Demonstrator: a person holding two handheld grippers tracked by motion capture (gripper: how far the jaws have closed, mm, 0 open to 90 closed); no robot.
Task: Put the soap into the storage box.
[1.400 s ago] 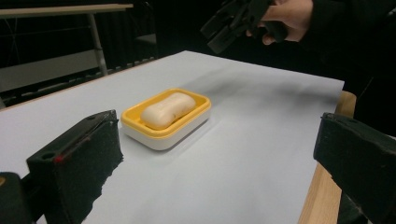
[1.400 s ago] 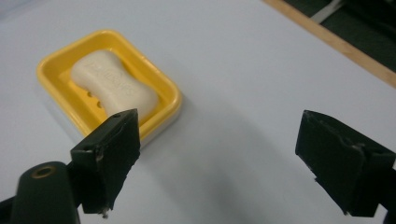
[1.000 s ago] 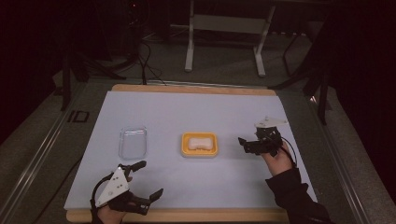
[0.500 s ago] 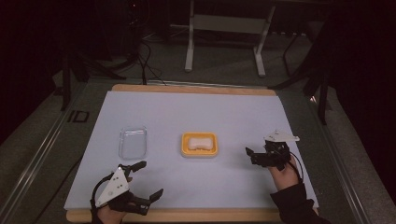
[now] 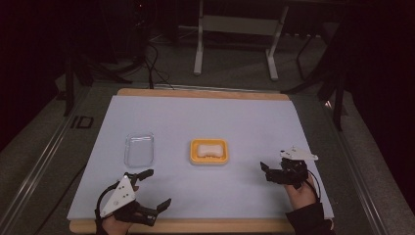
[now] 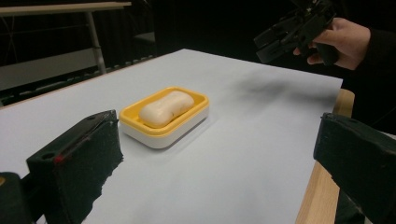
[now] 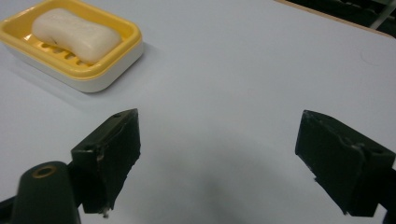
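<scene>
One soap (image 5: 209, 149) is lying in one yellow dish (image 5: 194, 155) mid-table; one clear lid (image 5: 139, 149) is sitting left. Two grippers, left (image 5: 154, 190) and right (image 5: 265, 171), are hovering spread over the white sheet (image 5: 205, 117); the room is lying dark.

A pale, bone-shaped soap bar (image 5: 209, 149) is lying flat in a yellow soap dish (image 5: 194, 155) with a white base, which is sitting level on the light surface (image 5: 205, 122), ahead and to the left of the right hand-held gripper (image 5: 268, 171). A clear, empty rectangular lid (image 5: 139, 149) is resting just ahead of the left hand-held gripper (image 5: 155, 188).
</scene>
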